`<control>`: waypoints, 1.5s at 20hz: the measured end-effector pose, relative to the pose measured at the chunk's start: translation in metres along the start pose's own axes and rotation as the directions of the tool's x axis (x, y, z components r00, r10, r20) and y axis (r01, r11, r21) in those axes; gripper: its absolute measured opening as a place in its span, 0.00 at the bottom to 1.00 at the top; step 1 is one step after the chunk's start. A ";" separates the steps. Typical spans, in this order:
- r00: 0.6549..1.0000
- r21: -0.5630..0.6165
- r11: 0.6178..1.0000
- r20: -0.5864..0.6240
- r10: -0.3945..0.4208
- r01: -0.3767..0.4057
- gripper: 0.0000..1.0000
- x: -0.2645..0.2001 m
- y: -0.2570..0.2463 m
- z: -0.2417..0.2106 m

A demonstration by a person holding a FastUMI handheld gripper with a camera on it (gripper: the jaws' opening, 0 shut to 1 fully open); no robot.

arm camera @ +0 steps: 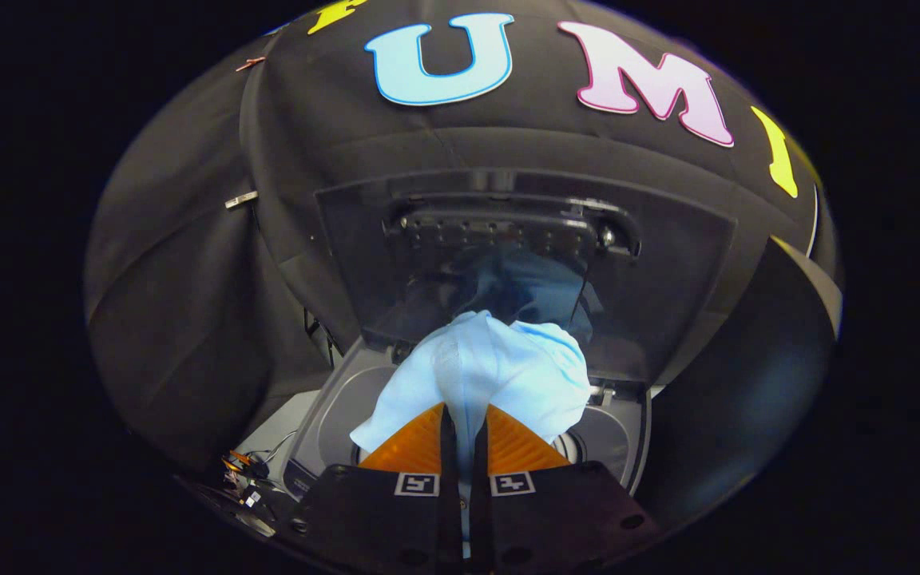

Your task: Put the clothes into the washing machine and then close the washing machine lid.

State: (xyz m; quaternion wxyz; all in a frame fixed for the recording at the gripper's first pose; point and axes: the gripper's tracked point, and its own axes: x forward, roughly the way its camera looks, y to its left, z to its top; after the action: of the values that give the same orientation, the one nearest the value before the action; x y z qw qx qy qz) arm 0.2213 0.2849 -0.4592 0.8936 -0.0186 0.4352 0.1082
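A: Where is the task?
B: The gripper has its jaws clenched on a pale blue garment, held above the washing machine's open tub.
A: And beyond?
B: The raised lid; dropping in and closing remain.

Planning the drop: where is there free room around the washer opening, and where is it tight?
The claw is shut on the pale blue cloth, held over the washer. Bare rim shows to the left of the cloth and a narrower strip to its right, below the raised lid. Straight ahead is crowded: the cloth bunches up against the lid. Cables clutter the washer's left side.
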 end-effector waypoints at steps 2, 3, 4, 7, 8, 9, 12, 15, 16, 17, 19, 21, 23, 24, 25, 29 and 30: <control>1.000 0.001 1.000 -0.019 -0.007 0.007 0.08 0.004 -0.002 -0.010; 1.000 0.002 1.000 -0.024 -0.008 0.008 0.08 0.006 -0.003 -0.013; 1.000 0.004 1.000 -0.027 -0.005 0.005 0.09 0.007 -0.001 -0.015; 1.000 0.017 1.000 0.004 0.010 -0.010 0.57 0.004 0.001 -0.009; 1.000 0.015 1.000 0.012 -0.001 0.001 0.78 0.000 -0.002 -0.006; 1.000 0.011 1.000 0.020 -0.007 0.007 1.00 -0.004 -0.004 -0.005; 0.999 0.004 1.000 0.052 -0.010 0.010 0.99 -0.017 -0.004 0.006; 0.997 -0.001 1.000 0.071 -0.008 0.008 1.00 -0.030 -0.002 0.011; 0.997 -0.001 1.000 0.078 -0.004 0.004 1.00 -0.036 0.000 0.015; 0.996 0.000 1.000 0.088 0.000 0.000 0.99 -0.042 0.003 0.020; 0.993 -0.001 1.000 0.118 0.011 -0.011 1.00 -0.052 0.009 0.034; 0.991 0.000 1.000 0.133 0.012 -0.012 1.00 -0.061 0.010 0.048; 0.986 0.019 1.000 0.166 0.015 -0.018 1.00 -0.073 0.012 0.068; 0.982 0.026 0.999 0.188 0.016 -0.021 0.99 -0.080 0.013 0.080; 0.978 0.028 0.999 0.209 0.012 -0.018 1.00 -0.087 0.011 0.092; 0.962 0.044 0.999 0.274 0.002 -0.015 0.99 -0.103 0.003 0.132; 0.957 0.051 0.999 0.290 -0.003 -0.013 0.99 -0.105 -0.001 0.141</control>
State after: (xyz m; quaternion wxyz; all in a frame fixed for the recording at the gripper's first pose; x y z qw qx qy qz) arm 0.2681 0.2838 -0.2899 0.9477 0.0221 0.3022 0.1005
